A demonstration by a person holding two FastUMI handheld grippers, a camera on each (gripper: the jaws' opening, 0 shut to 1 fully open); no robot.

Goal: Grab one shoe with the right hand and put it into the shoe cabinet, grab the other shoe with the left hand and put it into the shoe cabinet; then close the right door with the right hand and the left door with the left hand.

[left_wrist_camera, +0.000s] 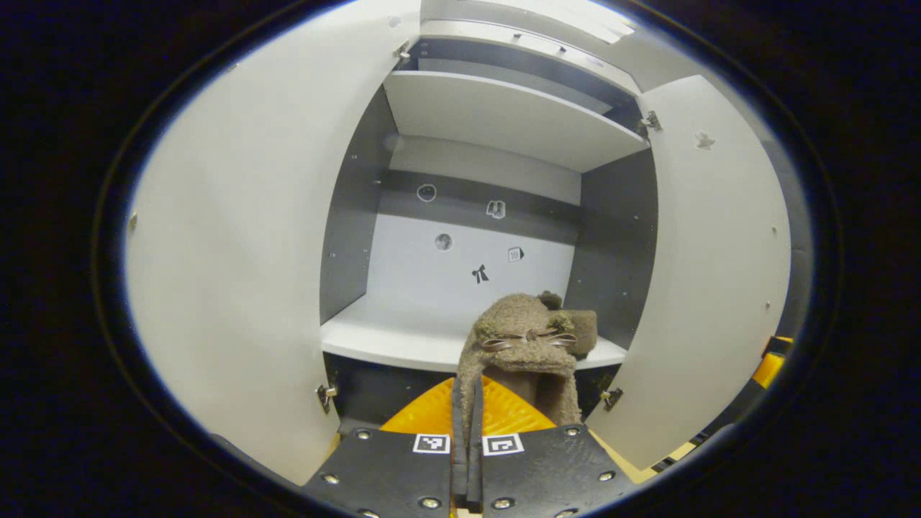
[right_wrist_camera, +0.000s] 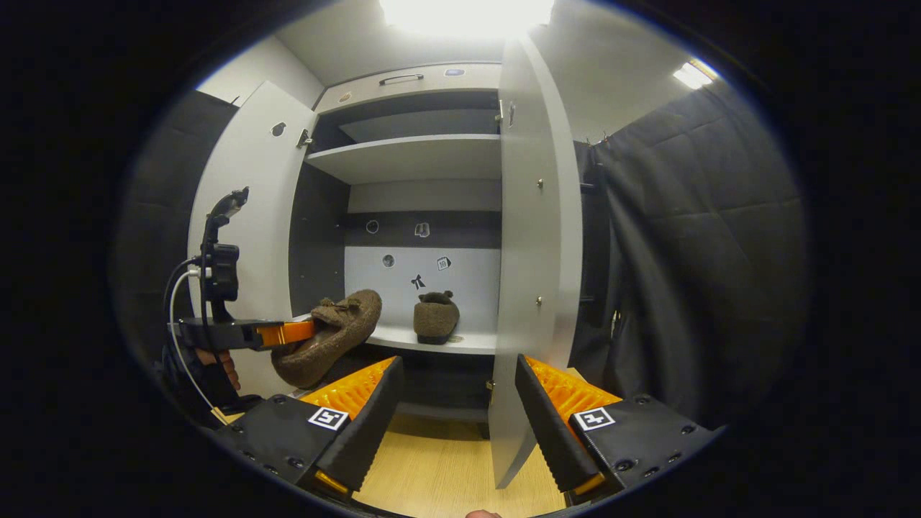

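Our left gripper [left_wrist_camera: 468, 439] fingers clench one slipper [left_wrist_camera: 524, 345] just before the cabinet shelf [left_wrist_camera: 388, 338], the other slipper [right_wrist_camera: 436, 318] resting far right on it, while our right gripper [right_wrist_camera: 457, 424] fingers gape beside the open right door [right_wrist_camera: 536, 273].

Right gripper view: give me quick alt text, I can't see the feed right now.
The left gripper holds a brown slipper at the open shoe cabinet, while a second slipper already sits on the shelf. The right gripper is open and empty, near the edge of the right door.
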